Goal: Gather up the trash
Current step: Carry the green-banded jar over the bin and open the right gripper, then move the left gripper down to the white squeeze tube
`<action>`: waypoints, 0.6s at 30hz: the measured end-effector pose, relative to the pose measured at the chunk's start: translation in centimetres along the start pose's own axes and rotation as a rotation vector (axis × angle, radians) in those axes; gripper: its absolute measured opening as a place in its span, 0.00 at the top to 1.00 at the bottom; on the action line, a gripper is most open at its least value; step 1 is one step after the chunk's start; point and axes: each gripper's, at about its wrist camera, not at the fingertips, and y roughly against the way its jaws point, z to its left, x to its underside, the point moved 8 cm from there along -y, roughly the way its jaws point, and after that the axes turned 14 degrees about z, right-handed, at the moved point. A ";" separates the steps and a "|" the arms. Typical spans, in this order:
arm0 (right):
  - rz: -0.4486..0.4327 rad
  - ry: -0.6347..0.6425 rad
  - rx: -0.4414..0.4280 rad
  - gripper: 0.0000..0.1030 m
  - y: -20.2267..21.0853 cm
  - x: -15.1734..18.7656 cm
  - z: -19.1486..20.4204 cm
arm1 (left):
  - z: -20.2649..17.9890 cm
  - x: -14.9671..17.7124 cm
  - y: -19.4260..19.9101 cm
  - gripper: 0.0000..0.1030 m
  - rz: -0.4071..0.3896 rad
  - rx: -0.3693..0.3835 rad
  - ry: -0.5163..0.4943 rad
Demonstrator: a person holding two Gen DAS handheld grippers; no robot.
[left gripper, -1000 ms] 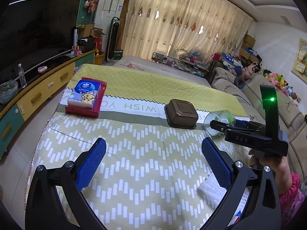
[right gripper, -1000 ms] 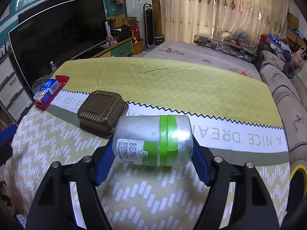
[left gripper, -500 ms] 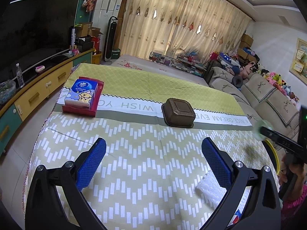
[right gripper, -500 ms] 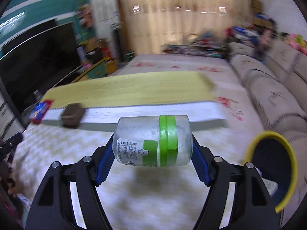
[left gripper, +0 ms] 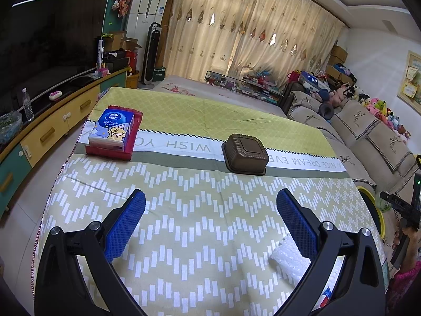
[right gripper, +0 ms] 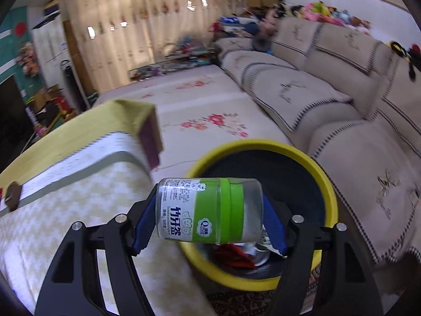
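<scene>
two hand-held grippers: we see the left hand-held gripper [left gripper: 210, 226] wide apart with nothing between its pads, low over the bench [left gripper: 200, 210].
right hand-held gripper [right gripper: 209, 222]: clamped on the ends of a clear toothpick jar [right gripper: 210, 210] with a green label, lying crosswise.
what changed: a second ago the jar hung over the bench near the brown plastic container [left gripper: 246, 154]; now it hangs over the edge of the yellow-rimmed trash bin [right gripper: 263, 147] beside the bench.
bin: red wrapper scraps already lie inside.
meaning: we judge the carry nearly done; release comes next.
left to collect: the brown container, and a white bubble-wrap piece [left gripper: 288, 259] by the left pad.
tissue pack [left gripper: 113, 129]: on its red tray, likely staying.
</scene>
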 end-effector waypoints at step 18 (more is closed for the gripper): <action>-0.082 -0.060 0.064 0.28 1.6 -0.8 -1.5 | -0.3 0.1 0.0 0.05 0.002 -0.002 -0.012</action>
